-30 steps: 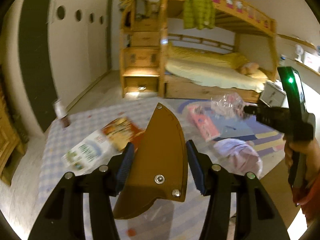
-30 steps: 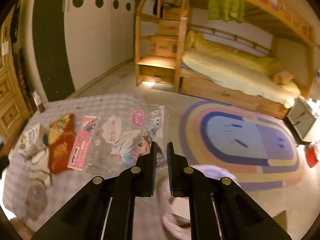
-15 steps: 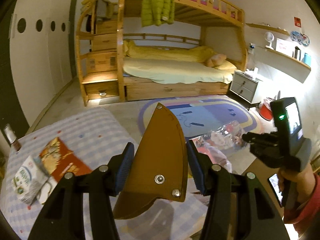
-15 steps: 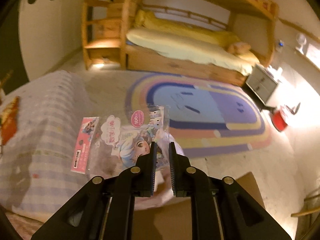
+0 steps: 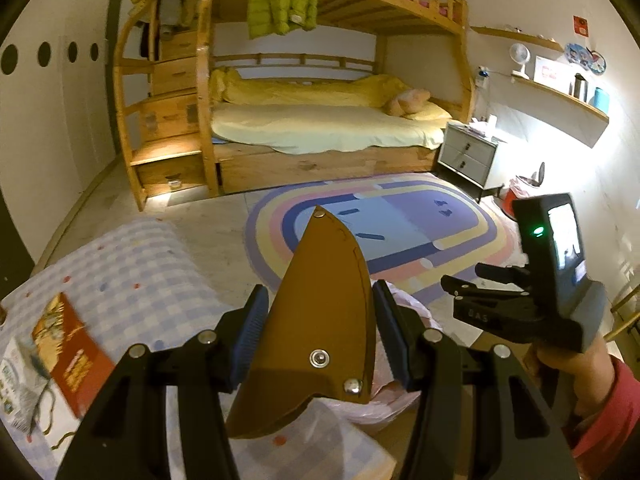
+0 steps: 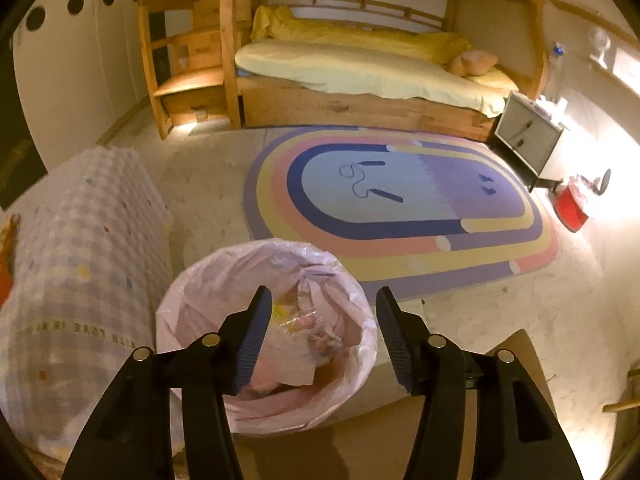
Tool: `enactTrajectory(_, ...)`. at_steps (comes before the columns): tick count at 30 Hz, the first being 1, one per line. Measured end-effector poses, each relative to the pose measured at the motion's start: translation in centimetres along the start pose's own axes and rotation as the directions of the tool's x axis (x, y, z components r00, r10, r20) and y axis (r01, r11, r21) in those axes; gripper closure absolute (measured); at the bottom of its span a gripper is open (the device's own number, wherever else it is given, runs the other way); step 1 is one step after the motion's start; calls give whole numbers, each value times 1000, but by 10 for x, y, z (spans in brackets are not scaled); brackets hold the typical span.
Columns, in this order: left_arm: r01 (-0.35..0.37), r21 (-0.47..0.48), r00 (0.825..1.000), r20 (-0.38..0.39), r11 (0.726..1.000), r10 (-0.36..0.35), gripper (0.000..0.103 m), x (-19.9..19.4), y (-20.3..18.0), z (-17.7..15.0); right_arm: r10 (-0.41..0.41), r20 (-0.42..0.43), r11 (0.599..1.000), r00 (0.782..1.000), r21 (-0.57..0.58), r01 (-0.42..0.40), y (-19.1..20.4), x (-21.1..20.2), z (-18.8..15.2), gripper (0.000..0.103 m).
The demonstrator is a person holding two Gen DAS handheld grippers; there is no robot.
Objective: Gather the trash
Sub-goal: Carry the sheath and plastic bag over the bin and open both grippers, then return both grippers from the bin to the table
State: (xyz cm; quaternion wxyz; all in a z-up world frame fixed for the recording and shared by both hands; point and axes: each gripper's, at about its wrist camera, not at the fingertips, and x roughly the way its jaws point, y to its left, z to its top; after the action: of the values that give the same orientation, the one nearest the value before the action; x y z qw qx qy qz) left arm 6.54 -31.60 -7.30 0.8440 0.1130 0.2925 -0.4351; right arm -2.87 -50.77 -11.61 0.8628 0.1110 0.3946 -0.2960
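Directly below the right claw [image 6: 320, 332], whose jaws have just been opening with nothing between them, sits the pink-lined trash bin [image 6: 264, 336], while the left claw [image 5: 318, 340] grips a brown sheath [image 5: 320, 320] pointing forward, beside the bin.

A matt brown leather-like curved sheath [image 5: 320, 328] carries three shiny metal rivets. Beside it, ribbed blue rubbery pads [image 5: 252, 336] line the black matt plastic left claw [image 5: 318, 336]. Thin, crinkled, glossy pink plastic lines the round trash bin [image 6: 192, 304]. Left of the bin, soft checked cloth [image 6: 80, 232] drapes the table. Behind it stands a smooth varnished wooden bunk bed [image 6: 360, 108]
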Motion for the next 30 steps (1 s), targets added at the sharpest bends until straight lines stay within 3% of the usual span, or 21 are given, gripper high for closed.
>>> enactTrajectory(8, 72, 28, 997, -1, 997, -72, 49, 36, -34, 17, 22, 83, 996, 996, 90, -30, -28, -32, 14, 43)
enactTrajectory(10, 67, 34, 998, 12, 997, -68, 31, 40, -38, 21, 21, 100, 994, 995, 103, -31, -32, -38, 16, 42)
enactTrajectory(12, 58, 39, 998, 26, 998, -59, 30, 38, -39, 22, 21, 113, 994, 993, 108, -33, -33, -43, 17, 42)
enactTrajectory(17, -1, 33, 999, 38, 999, 0, 30, 19, -22, 17, 68, 130, 992, 989, 96, -81, -24, -58, 16, 42)
enactTrajectory(23, -105, 18, 993, 50, 994, 104, 29, -26, 17, 1, 181, 129, 983, 975, 17, -185, 16, -75, 16, 42)
enactTrajectory(30, -262, -9, 964, 40, 965, 262, 26, -81, 72, -23, 347, 85, 935, 934, -110, -337, 93, -93, 11, 42)
